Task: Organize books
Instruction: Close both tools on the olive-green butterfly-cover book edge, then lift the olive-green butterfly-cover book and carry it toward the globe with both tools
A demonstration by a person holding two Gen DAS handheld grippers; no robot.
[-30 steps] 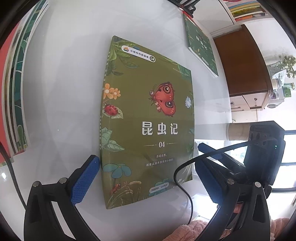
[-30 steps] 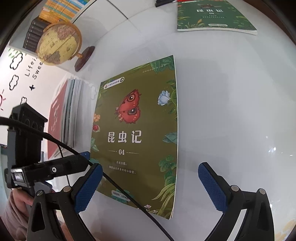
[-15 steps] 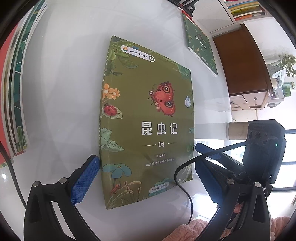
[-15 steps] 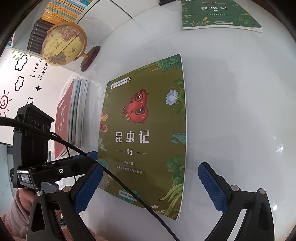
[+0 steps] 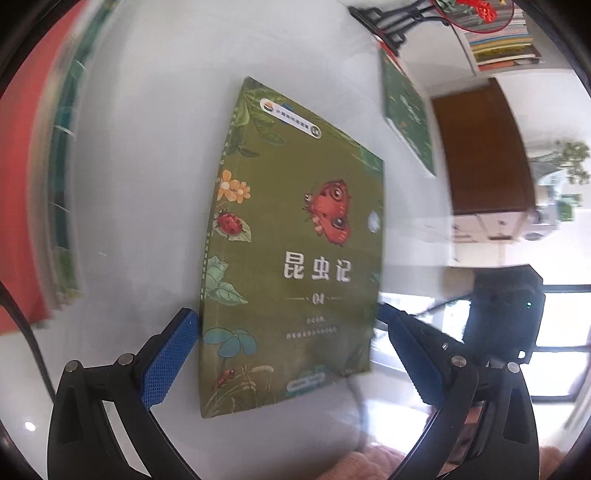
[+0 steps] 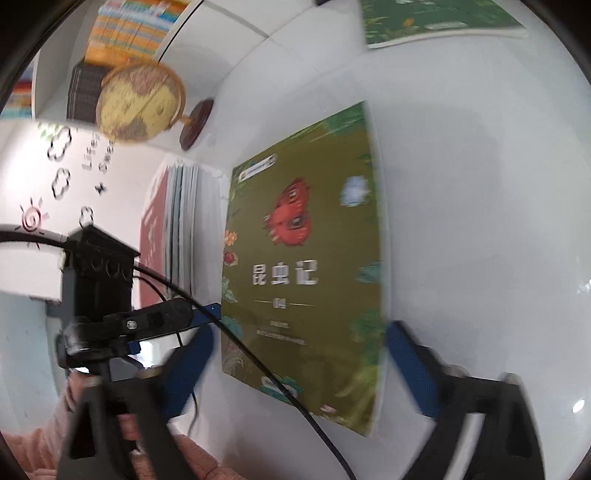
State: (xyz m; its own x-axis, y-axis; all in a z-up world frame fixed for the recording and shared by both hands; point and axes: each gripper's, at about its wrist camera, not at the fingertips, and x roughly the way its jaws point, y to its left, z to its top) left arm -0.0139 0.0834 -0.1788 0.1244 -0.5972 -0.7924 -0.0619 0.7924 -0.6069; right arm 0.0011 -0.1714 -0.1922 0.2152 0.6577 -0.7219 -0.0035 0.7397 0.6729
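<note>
A green book with a red butterfly on its cover (image 5: 295, 258) (image 6: 303, 258) lies flat on the white table (image 5: 140, 166). My left gripper (image 5: 290, 350) is open and straddles the book's near end, its left pad right beside the spine. My right gripper (image 6: 301, 354) straddles the same near end from the other side. Its jaws are closing, with the book between the blue pads, which stand close beside the book's long edges; no firm press shows. Each view also shows the other gripper's black body (image 5: 506, 314) (image 6: 99, 280).
A second green book (image 5: 406, 110) (image 6: 436, 22) lies farther back on the table. A stack of books with a red cover (image 5: 26, 192) (image 6: 173, 229) sits to the left. A globe (image 6: 140, 99) stands behind it. A brown cabinet (image 5: 480, 147) is beyond the table.
The right gripper's pads have drawn in toward the book's two long edges, and its view has tilted a little. The left gripper and the book have stayed in place.
</note>
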